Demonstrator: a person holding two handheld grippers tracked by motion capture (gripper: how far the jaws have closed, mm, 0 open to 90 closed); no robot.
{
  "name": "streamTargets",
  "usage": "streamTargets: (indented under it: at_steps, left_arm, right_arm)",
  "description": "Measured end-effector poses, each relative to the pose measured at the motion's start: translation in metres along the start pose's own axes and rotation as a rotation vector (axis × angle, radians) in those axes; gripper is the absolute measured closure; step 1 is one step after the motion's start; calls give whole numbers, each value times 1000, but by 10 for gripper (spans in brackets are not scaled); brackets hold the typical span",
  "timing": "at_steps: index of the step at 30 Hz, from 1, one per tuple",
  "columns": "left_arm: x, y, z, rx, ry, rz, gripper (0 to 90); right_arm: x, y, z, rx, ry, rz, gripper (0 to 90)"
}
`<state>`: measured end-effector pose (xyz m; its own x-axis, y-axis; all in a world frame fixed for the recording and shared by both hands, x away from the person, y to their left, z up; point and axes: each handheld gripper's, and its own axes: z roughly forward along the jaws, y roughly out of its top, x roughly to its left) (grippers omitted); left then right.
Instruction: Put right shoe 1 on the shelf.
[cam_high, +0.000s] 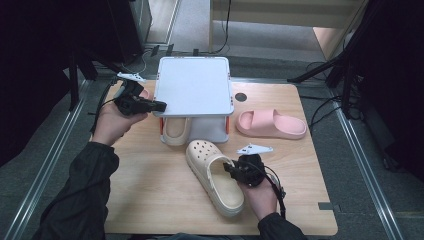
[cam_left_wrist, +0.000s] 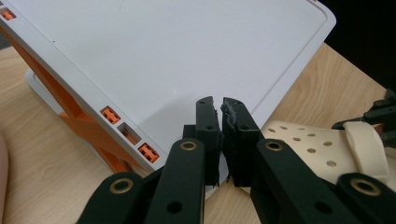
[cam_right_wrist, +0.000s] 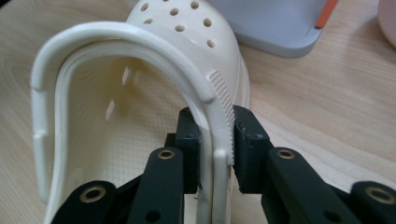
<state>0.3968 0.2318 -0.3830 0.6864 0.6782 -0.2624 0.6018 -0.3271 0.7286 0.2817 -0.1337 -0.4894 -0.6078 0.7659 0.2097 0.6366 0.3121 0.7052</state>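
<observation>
A cream clog (cam_high: 212, 175) with holes in its toe lies on the wooden table (cam_high: 150, 200), near the front. My right gripper (cam_high: 231, 169) is shut on its right side wall; in the right gripper view one jaw stands inside the clog (cam_right_wrist: 140, 70) and one outside, and the right gripper (cam_right_wrist: 215, 116) presses the rim. My left gripper (cam_high: 161, 105) hovers at the left edge of a white two-level rack (cam_high: 195, 82), shut with nothing between its jaws. The left gripper view shows the left gripper (cam_left_wrist: 220, 103) over the rack top (cam_left_wrist: 163, 51), with the clog (cam_left_wrist: 308, 144) beyond.
A second cream clog (cam_high: 175, 131) sits on the rack's lower level, toe pointing out. A pink slide (cam_high: 270, 124) lies on the table to the right of the rack. The rack has orange side supports. Black stands and cables ring the table.
</observation>
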Motion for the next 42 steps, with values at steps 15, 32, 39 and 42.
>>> streamTargets:
  at_steps: [15, 32, 39, 42]
  left_arm:
    - [0, -4, 0, -24, -16, -13, 843]
    - [2, -5, 0, -32, -24, -17, 846]
    - [1, -6, 0, -33, -21, -9, 848]
    - [1, -6, 0, -33, -19, -8, 848]
  right_arm:
    - [-17, 47, -4, -82, -48, 37, 769]
    - [-24, 66, 43, -63, -136, 79, 713]
    - [-23, 61, 46, -53, -88, 81, 623]
    - [-23, 60, 43, -65, -69, 92, 595]
